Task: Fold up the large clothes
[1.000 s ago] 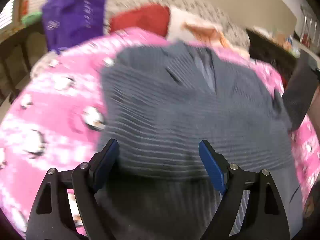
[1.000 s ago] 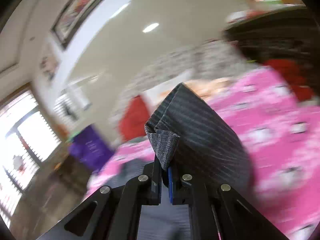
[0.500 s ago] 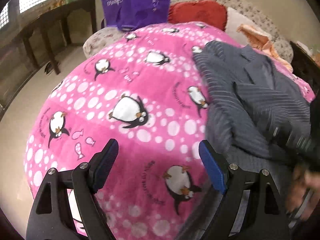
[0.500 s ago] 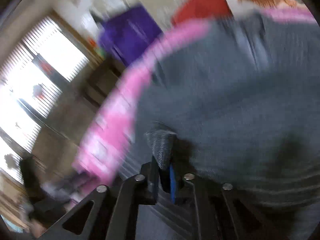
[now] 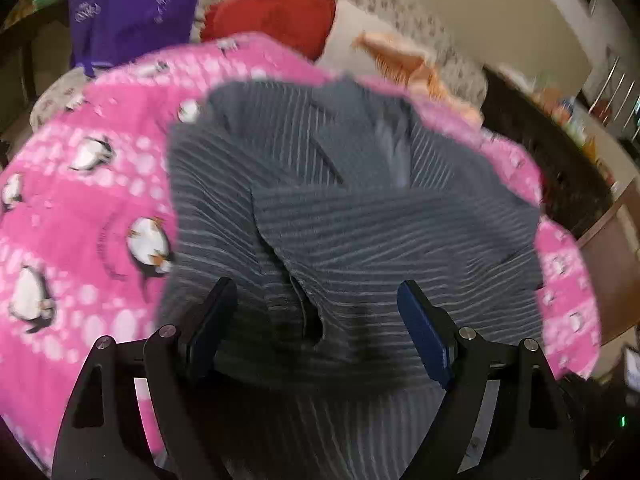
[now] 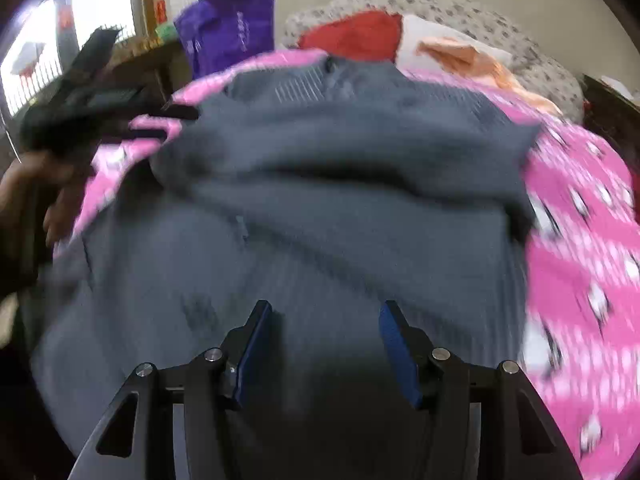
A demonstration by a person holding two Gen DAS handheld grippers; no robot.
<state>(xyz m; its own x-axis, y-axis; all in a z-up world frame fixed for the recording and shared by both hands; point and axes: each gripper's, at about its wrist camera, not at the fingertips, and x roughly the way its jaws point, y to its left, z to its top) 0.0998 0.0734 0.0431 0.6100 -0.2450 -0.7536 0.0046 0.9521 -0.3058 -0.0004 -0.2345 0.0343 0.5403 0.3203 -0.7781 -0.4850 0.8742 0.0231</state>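
A grey striped garment (image 5: 340, 208) lies spread on a pink penguin blanket (image 5: 80, 208), one sleeve folded across its body. My left gripper (image 5: 316, 320) hovers open over its near part, nothing between the blue pads. In the right wrist view the same garment (image 6: 320, 208) fills the middle, blurred. My right gripper (image 6: 326, 344) is low over the cloth with its jaws opening; the sleeve edge has left the pads and no cloth sits between them. The left gripper (image 6: 100, 104) and the hand holding it show at the left edge.
Behind the blanket lie a red cushion (image 5: 276, 16), a white pillow with an orange cloth (image 5: 400, 60) and a purple bag (image 5: 132, 4). A dark wooden table (image 6: 140, 60) stands at the back left, dark furniture (image 5: 560, 168) on the right.
My right gripper carried the pinched sleeve down across the garment, then let it go as its jaws parted. The left gripper swung away over the blanket and came back over the garment.
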